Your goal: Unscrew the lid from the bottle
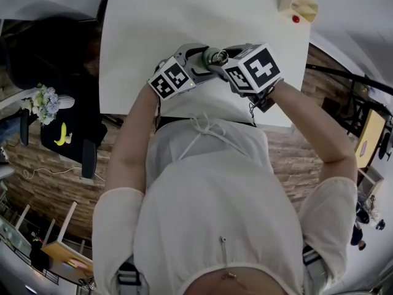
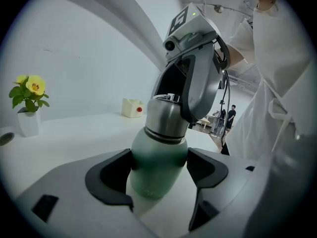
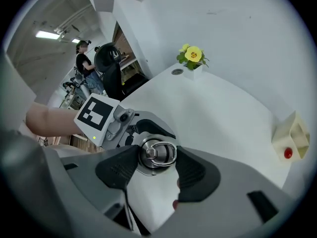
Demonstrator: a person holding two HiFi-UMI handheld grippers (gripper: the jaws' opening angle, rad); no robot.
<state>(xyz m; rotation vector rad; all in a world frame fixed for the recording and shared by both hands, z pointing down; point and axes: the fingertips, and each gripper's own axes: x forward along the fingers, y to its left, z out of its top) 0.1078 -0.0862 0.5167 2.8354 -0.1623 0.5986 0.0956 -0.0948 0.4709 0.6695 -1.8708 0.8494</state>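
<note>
the bottle (image 2: 158, 150) sits between the left tongs (image 2: 159, 163) at the near edge of the worktop (image 1: 184, 17), right tongs (image 3: 157, 166) on its lid (image 3: 157, 152), a box (image 1: 299, 6) at the far right corner.

the bottle (image 2: 156, 180) has a soft matte green body, and its lid (image 2: 166, 119) is brushed silver steel with a bright metal ring (image 3: 159, 151) on top. the left gripper (image 2: 159, 165) is pale grey with black pads (image 2: 111, 175); the right gripper (image 3: 157, 157) has the same grey shell and black, finely dotted pads. the left cube (image 1: 171, 78) and right cube (image 1: 255, 68) show black squares on white. the table (image 1: 184, 17) is plain white. at its far right a cream box (image 1: 301, 3) bears a red dot (image 1: 295, 19). a yellow flower (image 2: 34, 85) with green leaves (image 2: 20, 97) stands in a white pot (image 2: 28, 124). the person's garment (image 1: 215, 183) is white. the floor (image 1: 61, 183) shows a brown brick pattern, and a yellow banana (image 1: 61, 134) lies on a black surface (image 1: 80, 120) at the left.
</note>
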